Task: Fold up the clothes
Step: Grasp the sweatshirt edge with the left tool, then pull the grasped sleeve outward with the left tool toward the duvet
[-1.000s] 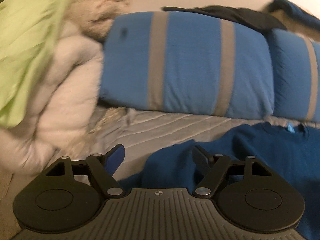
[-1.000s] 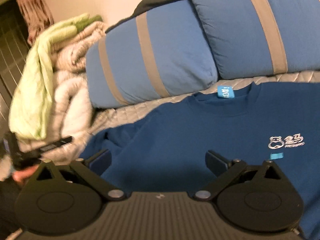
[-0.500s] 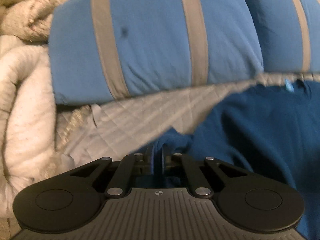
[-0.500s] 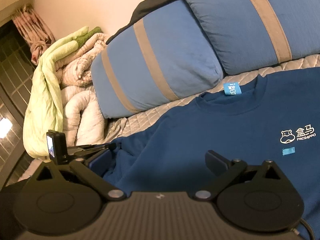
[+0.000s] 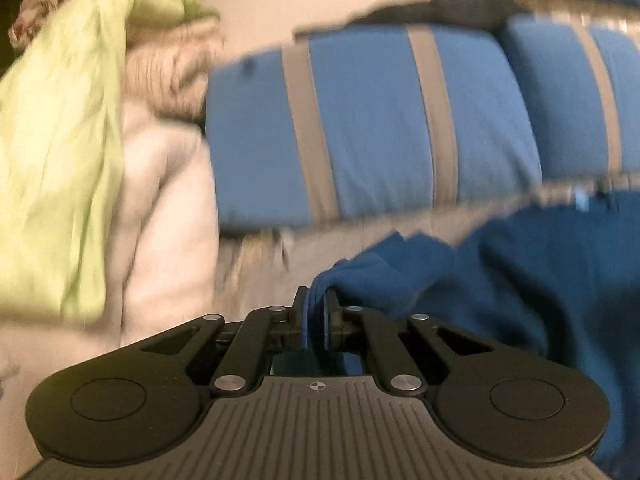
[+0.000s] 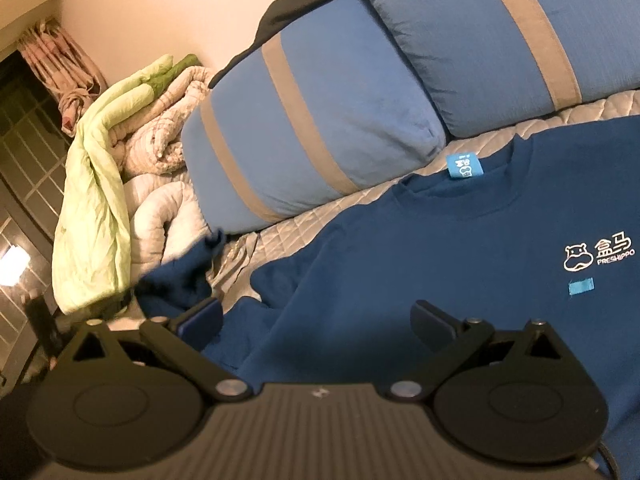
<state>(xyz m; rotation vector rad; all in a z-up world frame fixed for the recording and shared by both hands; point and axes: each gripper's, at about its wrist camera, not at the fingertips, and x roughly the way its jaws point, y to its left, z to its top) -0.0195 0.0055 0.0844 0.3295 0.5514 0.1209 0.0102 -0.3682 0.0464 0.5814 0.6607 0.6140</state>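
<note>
Barely started: dark blue cotton T-shirt (image 6: 440, 260) lay mostly flat on the grey quilted bed cover (image 6: 352, 204), one sleeve (image 5: 384, 276) pinched and lifted by left gripper (image 5: 315, 320), right gripper (image 6: 320, 316) spread wide above, every fold left to do.

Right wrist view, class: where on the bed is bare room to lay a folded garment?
Only the quilted bedspread strip between the striped pillows and the blue sweatshirt is bare. The left edge is crowded with bundled duvets.
</note>
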